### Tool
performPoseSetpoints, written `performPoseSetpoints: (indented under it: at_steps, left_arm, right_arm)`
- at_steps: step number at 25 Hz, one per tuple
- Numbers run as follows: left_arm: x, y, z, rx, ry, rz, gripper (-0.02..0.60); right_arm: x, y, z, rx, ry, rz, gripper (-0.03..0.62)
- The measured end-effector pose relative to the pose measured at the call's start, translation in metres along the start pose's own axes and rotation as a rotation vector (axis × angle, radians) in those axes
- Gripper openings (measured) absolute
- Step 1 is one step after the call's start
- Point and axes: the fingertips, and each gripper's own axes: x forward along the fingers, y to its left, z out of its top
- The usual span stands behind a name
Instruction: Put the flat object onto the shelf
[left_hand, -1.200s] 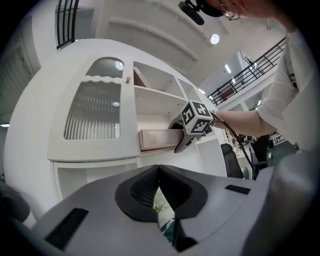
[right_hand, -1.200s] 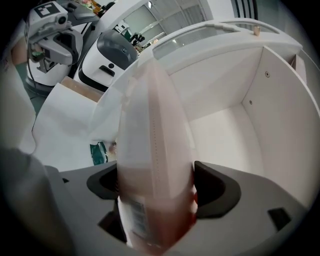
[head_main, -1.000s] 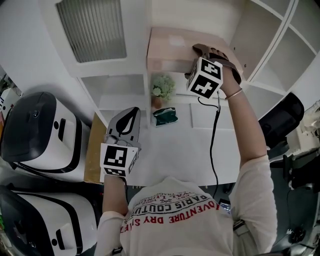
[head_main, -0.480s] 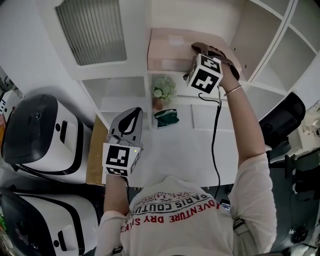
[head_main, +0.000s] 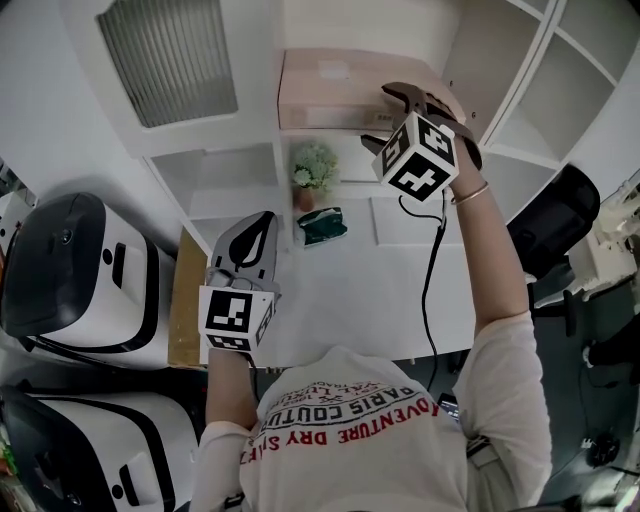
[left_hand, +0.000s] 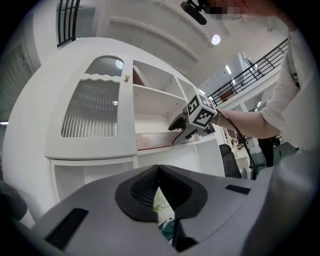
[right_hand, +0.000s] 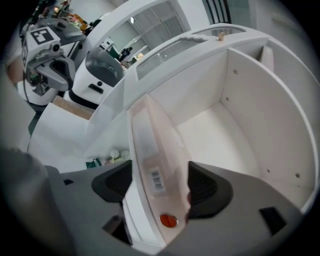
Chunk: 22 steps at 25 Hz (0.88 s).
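The flat object is a pale pink box (head_main: 325, 85) that lies in an upper compartment of the white shelf (head_main: 330, 131). My right gripper (head_main: 385, 115) reaches up to the box's near right end. In the right gripper view the box (right_hand: 155, 145), with a barcode label and an orange sticker, sits tilted between the pads, and my right gripper (right_hand: 161, 182) has just been closing on it. Both pads touch its sides. My left gripper (head_main: 262, 222) hangs lower, above the desk, shut with nothing in it (left_hand: 159, 167). The left gripper view shows the right gripper (left_hand: 187, 132) at the box (left_hand: 150, 140).
A small potted plant (head_main: 312, 168) and a green packet (head_main: 322, 227) sit on the lower shelf and the white desk (head_main: 400, 290). Two white and black machines (head_main: 80, 270) stand at the left. A ribbed cabinet door (head_main: 165, 60) is left of the box. A black chair (head_main: 550, 220) is at the right.
My right gripper has shifted a little to the right along the box's end and rolled slightly. The box stays in the compartment. The left gripper has not moved.
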Motion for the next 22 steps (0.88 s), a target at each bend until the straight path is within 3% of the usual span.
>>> performPoseSetpoints:
  at_steps: [1,2,5,8,12,16,22]
  left_arm:
    - [0.0,-0.003,0.0,-0.001,0.002,-0.006,0.014]
    - [-0.001,-0.006,-0.001,-0.002,0.005,-0.014,0.014]
    - [-0.001,-0.016,-0.003,-0.007,0.012,-0.035,0.014]
    - [-0.003,-0.023,-0.002,-0.01,0.012,-0.046,0.014]
    - [-0.005,-0.031,-0.004,-0.018,0.021,-0.061,0.014]
    - [-0.005,-0.035,-0.01,-0.028,0.034,-0.066,0.014]
    - [-0.006,-0.032,-0.006,-0.024,0.006,-0.02,0.014]
  right_arm:
    - [-0.008,-0.004,0.0,0.032,-0.011,-0.046,0.286]
    - [-0.016,-0.007,-0.001,0.062,-0.019,-0.086,0.203]
    - [-0.03,0.001,-0.009,0.124,-0.017,-0.117,0.177]
    - [-0.042,0.013,-0.016,0.204,-0.037,-0.138,0.074]
    - [-0.056,0.032,-0.023,0.336,-0.08,-0.142,0.044]
    - [-0.069,0.051,-0.028,0.413,-0.15,-0.2,0.034]
    - [-0.091,0.079,-0.035,0.598,-0.289,-0.256,0.029]
